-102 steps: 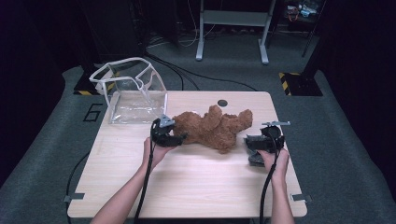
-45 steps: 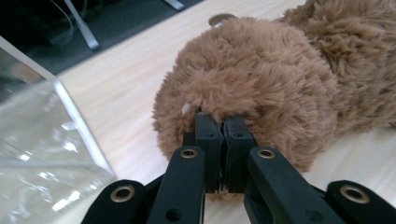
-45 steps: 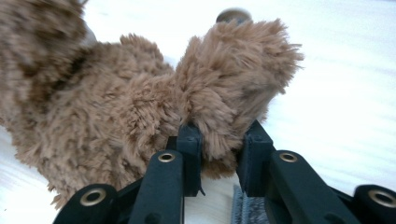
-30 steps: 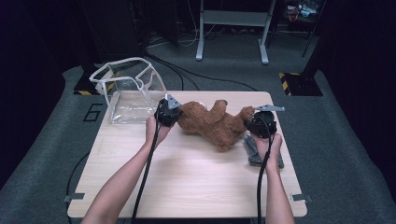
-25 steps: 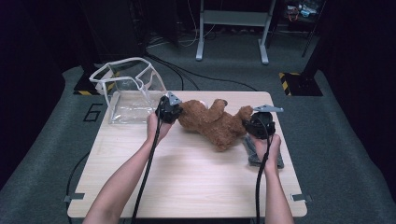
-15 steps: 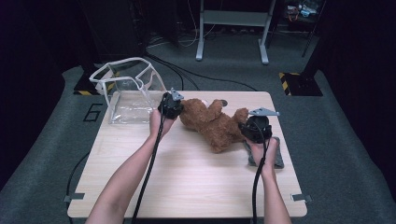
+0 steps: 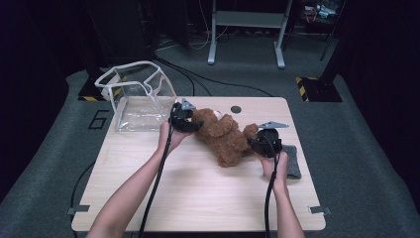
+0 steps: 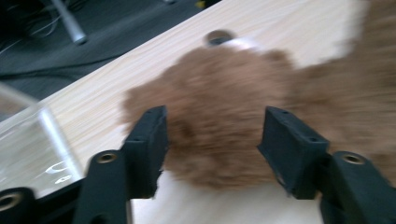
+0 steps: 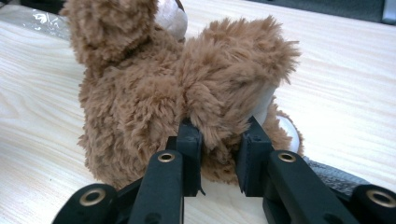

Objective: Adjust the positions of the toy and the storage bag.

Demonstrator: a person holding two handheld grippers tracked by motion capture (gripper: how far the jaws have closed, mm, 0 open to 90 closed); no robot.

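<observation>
A brown teddy bear [image 7: 225,136] lies across the middle of the wooden table [image 7: 198,198]. My left gripper [image 7: 192,125] is at its head end. In the left gripper view its jaws have just been opening and now stand apart on either side of the blurred furry head [image 8: 219,107], left gripper [image 8: 217,135] open. My right gripper [image 7: 253,144] is at the bear's other end. The right gripper view shows the right gripper [image 9: 219,140] shut on a tuft of the bear's leg [image 9: 233,84].
A clear plastic bag [image 7: 136,96] with a white rim stands open at the table's far left, just beyond my left hand. A grey cloth [image 7: 293,161] lies under my right hand near the right edge. A round cable hole [image 7: 236,109] sits near the far edge.
My right gripper has moved left and toward the person, taking the bear's leg with it, and the bear has bunched up. The left gripper has stayed at the head.
</observation>
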